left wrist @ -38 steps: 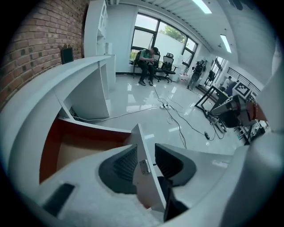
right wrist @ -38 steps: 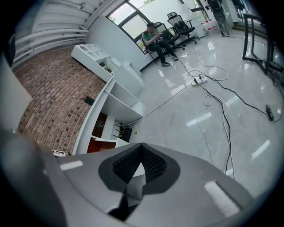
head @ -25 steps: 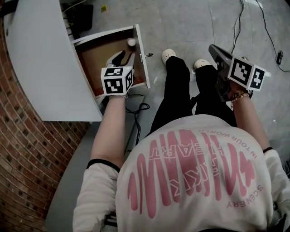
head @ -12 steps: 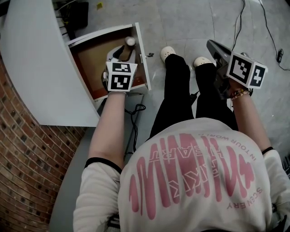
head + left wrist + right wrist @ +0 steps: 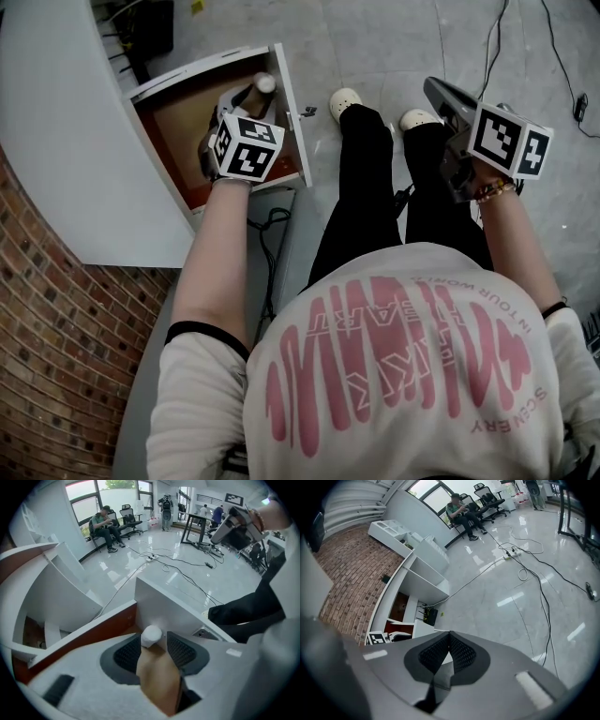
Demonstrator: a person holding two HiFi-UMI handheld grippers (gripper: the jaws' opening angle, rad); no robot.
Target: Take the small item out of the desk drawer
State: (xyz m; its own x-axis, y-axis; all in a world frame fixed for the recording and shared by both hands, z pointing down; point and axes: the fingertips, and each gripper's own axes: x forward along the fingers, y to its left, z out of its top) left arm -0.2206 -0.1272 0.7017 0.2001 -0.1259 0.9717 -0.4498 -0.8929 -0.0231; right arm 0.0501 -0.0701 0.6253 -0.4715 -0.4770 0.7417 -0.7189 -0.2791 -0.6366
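The small item (image 5: 265,83) is a tan bottle with a white cap, standing at the far corner of the open desk drawer (image 5: 292,112). My left gripper (image 5: 246,97) reaches down into that drawer. In the left gripper view the bottle (image 5: 153,670) rises between the two dark pads (image 5: 127,652), its cap (image 5: 151,635) level with the tips. The jaws have just been opening and stand wide around the bottle, with no clear press on it. My right gripper (image 5: 441,95) hangs over the floor beyond the person's knees; its pads (image 5: 461,654) meet with nothing between them.
The drawer sticks out from a white curved desk (image 5: 66,141) next to a brick wall (image 5: 56,375). The person's legs and white shoes (image 5: 345,99) are right of the drawer. Cables (image 5: 272,225) trail over the grey floor, and people sit on chairs (image 5: 105,524) far off.
My left gripper has sunk deeper into the drawer and rolled, so its marker cube is now tilted. Its jaws have closed in around the bottle's place. The right gripper has barely shifted.
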